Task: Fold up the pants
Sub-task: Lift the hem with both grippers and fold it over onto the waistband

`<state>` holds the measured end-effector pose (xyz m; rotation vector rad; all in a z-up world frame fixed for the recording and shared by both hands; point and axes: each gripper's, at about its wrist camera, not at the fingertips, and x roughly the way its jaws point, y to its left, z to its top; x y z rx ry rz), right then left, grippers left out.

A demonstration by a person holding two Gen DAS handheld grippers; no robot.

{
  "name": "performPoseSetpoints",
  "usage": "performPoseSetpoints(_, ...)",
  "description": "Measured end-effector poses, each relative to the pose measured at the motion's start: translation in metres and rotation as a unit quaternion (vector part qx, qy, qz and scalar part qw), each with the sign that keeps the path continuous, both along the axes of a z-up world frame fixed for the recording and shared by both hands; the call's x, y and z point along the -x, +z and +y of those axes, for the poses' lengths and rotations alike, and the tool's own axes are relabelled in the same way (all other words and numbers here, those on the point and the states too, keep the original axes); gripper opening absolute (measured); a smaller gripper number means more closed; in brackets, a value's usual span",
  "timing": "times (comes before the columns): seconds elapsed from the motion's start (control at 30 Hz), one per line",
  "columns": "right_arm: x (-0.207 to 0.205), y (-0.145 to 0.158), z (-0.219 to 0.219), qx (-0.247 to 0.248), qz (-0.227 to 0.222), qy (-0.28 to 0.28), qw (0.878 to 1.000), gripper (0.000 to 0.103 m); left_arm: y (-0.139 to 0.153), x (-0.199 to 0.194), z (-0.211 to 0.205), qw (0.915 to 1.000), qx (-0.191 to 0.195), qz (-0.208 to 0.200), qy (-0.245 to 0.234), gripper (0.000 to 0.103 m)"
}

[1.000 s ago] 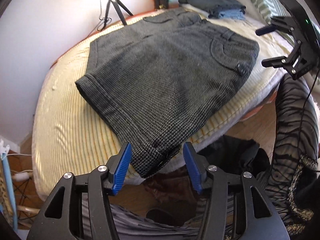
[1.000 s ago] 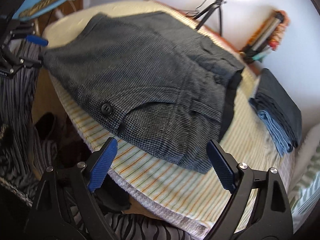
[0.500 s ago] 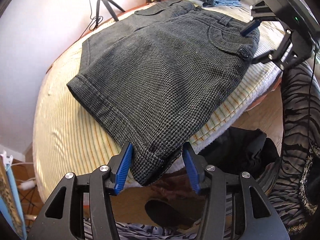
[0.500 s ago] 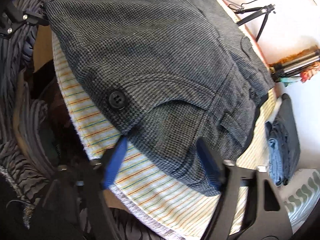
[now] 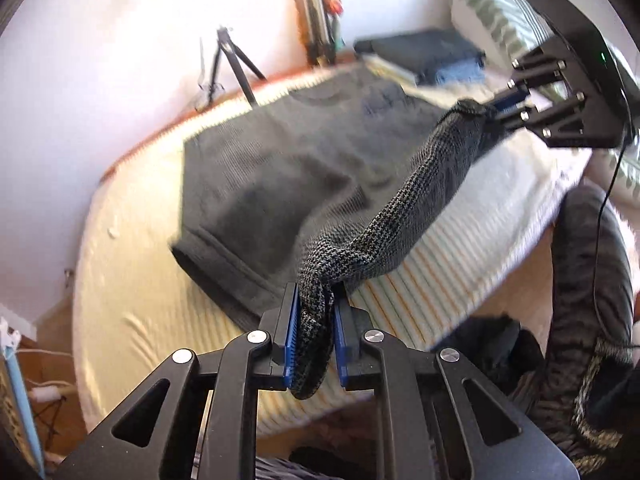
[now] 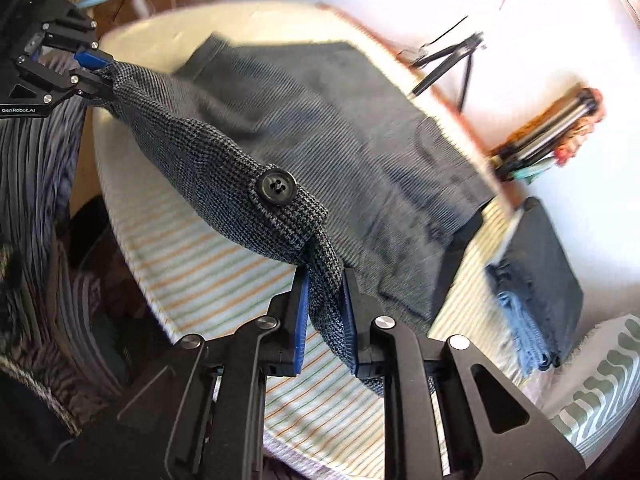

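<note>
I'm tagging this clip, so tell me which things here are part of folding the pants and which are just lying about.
Part of the job:
grey pants
left gripper, shut on the hem corner
right gripper, shut on the waist corner
striped bed cover

Lying about:
folded clothes stack
tripod
patterned pillow

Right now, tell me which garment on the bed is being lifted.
The grey houndstooth shorts, pinched at both corners by the claws; the folded stack lies untouched.
</note>
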<state>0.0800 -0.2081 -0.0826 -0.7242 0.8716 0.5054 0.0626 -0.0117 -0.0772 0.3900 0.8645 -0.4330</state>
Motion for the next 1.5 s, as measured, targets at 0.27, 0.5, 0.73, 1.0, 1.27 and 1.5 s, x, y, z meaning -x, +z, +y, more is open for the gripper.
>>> performPoseSetpoints(0.27, -0.029, 0.036, 0.004, -0.027, -0.060, -0.023, 0.998, 0.015, 0.037, -0.045, 0.005, 0.9983, 0.012, -0.057, 0.003, 0.013)
performPoseSetpoints(0.5, -0.061, 0.049, 0.005, -0.044, -0.083, -0.042, 0.995, 0.015, 0.051, -0.089, 0.007, 0.9970, 0.030, -0.070, 0.010, 0.013)
performPoseSetpoints(0.73, -0.106, 0.048, 0.009, -0.050, -0.092, -0.057, 0.993, 0.015, 0.065, -0.136, 0.009, 0.9961, 0.031, -0.079, 0.024, 0.013)
performPoseSetpoints(1.0, -0.169, 0.031, 0.016, -0.040, -0.086, -0.081, 0.992, 0.015, 0.061, -0.199, 0.007, 0.9967, 0.020, -0.070, 0.035, 0.013)
performPoseSetpoints(1.27, -0.243, 0.013, 0.020, -0.032, -0.072, -0.104, 0.991, 0.014, 0.053, -0.264, -0.002, 0.9963, -0.018, -0.075, 0.038, 0.013)
performPoseSetpoints(1.5, -0.283, -0.031, 0.027, -0.005, -0.043, -0.107, 0.993, 0.014, 0.017, -0.314, -0.003, 0.9977, -0.035, -0.034, 0.047, 0.013)
